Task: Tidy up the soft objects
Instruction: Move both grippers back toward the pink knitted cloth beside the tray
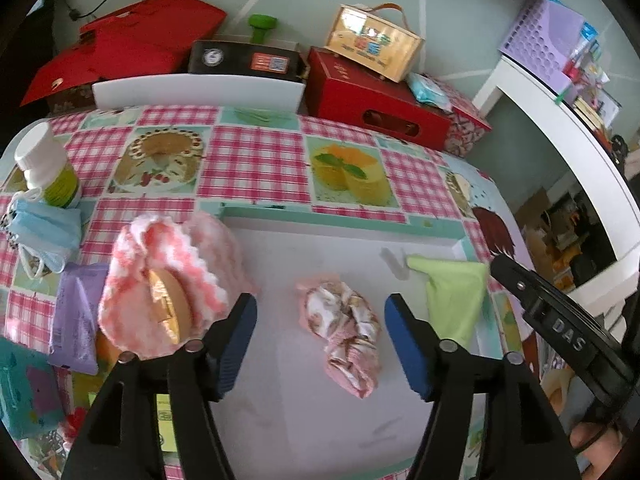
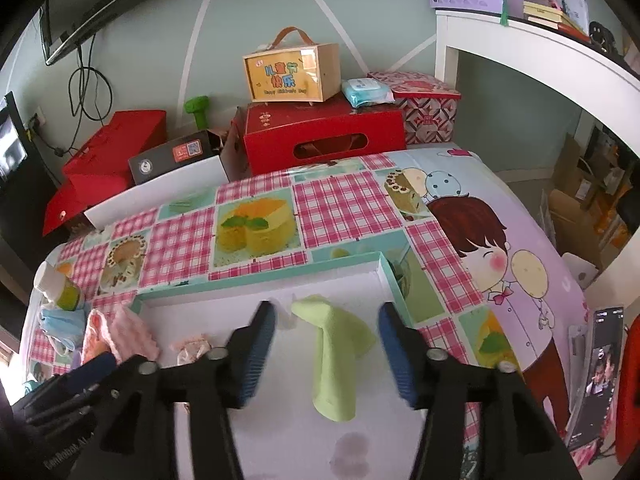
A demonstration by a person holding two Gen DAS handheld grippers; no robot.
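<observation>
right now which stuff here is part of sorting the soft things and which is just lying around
Part of the job:
green cloth
crumpled floral cloth
pink knitted piece
white tray

Lying about:
pill bottle
face masks
red boxes

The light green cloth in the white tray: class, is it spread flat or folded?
Folded. The light green cloth lies doubled into a narrow strip on the white tray, not spread flat.
</observation>
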